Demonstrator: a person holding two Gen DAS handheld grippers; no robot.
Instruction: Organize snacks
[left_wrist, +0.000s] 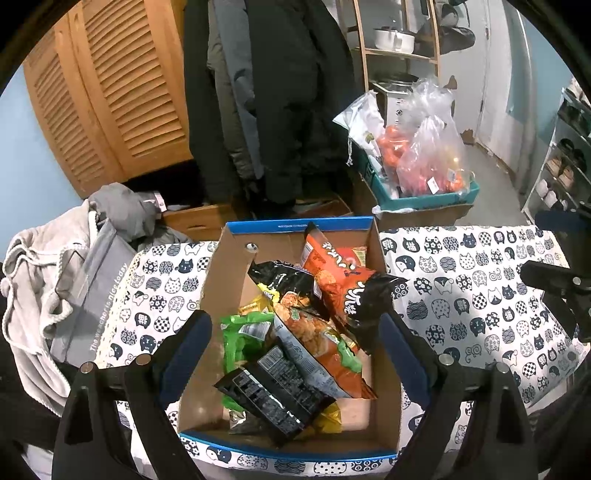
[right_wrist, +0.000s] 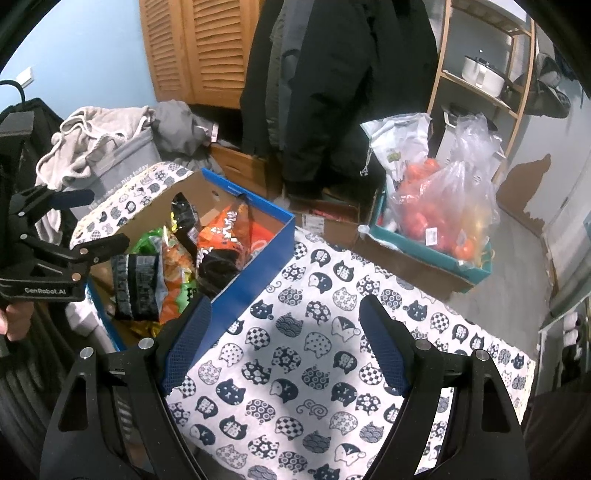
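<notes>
A cardboard box (left_wrist: 299, 225) with a blue rim stands on the cat-print tablecloth (left_wrist: 480, 295). Several snack bags lie jumbled inside: an orange bag (left_wrist: 332, 273), a black bag (left_wrist: 284, 280), a green packet (left_wrist: 240, 332), an orange-and-green chip bag (left_wrist: 317, 347) and a black packet (left_wrist: 273, 398). My left gripper (left_wrist: 295, 332) hovers over the box, open, with nothing gripped. My right gripper (right_wrist: 284, 310) is open above bare cloth (right_wrist: 314, 369), to the right of the box (right_wrist: 258, 273). In the right wrist view the left gripper (right_wrist: 109, 216) shows over the box, held by a hand (right_wrist: 14, 321).
A grey fabric bin (left_wrist: 96, 295) heaped with clothes sits left of the table. Beyond the far edge stand a teal crate (left_wrist: 424, 199) with plastic bags of red fruit, cardboard boxes, hanging dark coats (left_wrist: 277, 92), louvred wooden doors and a shelf with a white pot.
</notes>
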